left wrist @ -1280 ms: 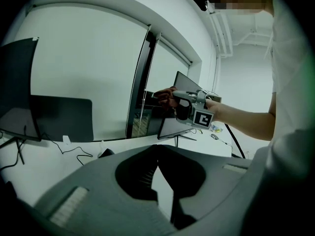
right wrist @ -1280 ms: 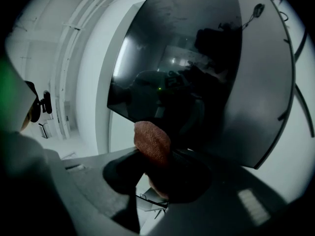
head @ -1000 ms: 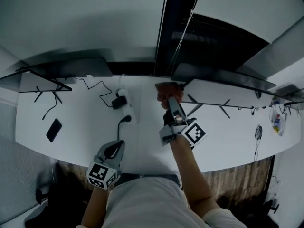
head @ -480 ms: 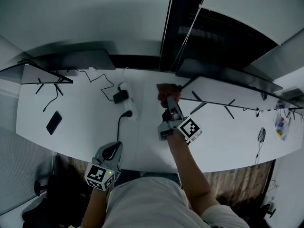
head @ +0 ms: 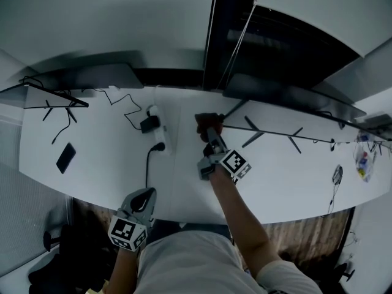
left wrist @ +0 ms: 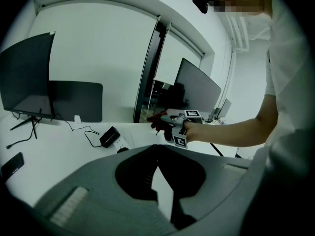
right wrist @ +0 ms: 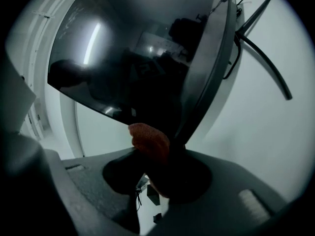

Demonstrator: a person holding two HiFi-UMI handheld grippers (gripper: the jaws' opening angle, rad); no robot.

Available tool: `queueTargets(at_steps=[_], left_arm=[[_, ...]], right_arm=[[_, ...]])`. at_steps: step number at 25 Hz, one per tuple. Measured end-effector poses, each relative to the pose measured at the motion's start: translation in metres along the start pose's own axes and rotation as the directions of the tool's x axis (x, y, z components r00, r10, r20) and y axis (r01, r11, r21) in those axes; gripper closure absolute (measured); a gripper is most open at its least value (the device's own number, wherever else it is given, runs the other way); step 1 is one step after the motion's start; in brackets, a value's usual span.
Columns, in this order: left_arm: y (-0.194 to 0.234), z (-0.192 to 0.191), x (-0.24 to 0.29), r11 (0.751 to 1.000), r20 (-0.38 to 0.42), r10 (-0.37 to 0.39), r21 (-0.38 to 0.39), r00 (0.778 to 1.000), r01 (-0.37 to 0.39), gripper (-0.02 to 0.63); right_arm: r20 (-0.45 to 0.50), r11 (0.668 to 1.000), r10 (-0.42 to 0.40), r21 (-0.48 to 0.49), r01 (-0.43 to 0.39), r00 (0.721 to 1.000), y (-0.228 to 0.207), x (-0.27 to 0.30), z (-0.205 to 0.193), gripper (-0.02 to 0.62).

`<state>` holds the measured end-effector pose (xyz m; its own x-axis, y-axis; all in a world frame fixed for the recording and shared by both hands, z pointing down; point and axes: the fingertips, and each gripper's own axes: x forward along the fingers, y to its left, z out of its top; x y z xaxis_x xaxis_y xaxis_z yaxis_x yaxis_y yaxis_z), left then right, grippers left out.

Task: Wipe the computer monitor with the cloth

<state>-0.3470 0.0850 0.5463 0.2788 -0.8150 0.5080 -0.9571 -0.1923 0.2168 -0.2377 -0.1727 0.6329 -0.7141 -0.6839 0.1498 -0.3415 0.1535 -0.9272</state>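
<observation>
Left hand-held gripper is parked at the near edge of the white table, close to the body. Jaws are seen closed tip to tip in the left gripper view, with nothing between them. It is not engaged in the task.

Mid-table, clear of the work: a white power strip with black plugs and cables, and a black phone lying flat off to the left.

Right hand-held gripper is held out across the table at arm's reach. Its jaws are clamped on a reddish-brown cloth, bunched into a wad that sticks out past the tips.

The cloth is presented to the right-hand dark flat computer monitor, at the screen's end nearest the table centre, right by the bezel edge. In the head view the wad sits at that same end of the panel. Contact looks likely, but a small gap cannot be ruled out.

Farther left, a second dark monitor stands on its own legs, well apart from the cloth.

Progress, as a judgement:
- Done: cloth picked up, gripped and brought to the screen.
- Wiping is at most at one end of the panel.
- The rest of the screen width stretches away to the right and is taken as left to cover.
- No streaks or cleaned patches can be read off the glass, so the wiped area cannot be confirmed.
</observation>
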Motion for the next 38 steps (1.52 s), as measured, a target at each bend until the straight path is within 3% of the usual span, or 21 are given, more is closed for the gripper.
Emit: queueTargets(at_steps=[9,17,28,38], left_arm=[[-0.012,-0.005,0.006,1.0,-0.01,0.024,-0.017,1.0,-0.024,0.597],[-0.031,-0.011,0.009,0.999,-0.02,0.041,-0.025,0.999,-0.042,0.597],[-0.073,-0.02,0.024,0.997,-0.003,0.061,-0.054,0.998,-0.061,0.597],[-0.074,-0.025,0.033,0.998,-0.002,-0.007,-0.059,1.0,0.007,0.597]], right_arm=[[-0.068,0.997,-0.058,-0.049,0.055,0.996,-0.042,0.003,-0.013,0.465],[-0.151,0.992,-0.067,-0.115,0.049,0.986,-0.05,-0.006,-0.02,0.466],[-0.211,0.968,-0.092,-0.247,0.038,0.973,-0.062,-0.021,0.002,0.465],[-0.194,0.944,-0.126,-0.324,0.057,0.973,-0.065,-0.025,0.017,0.465]])
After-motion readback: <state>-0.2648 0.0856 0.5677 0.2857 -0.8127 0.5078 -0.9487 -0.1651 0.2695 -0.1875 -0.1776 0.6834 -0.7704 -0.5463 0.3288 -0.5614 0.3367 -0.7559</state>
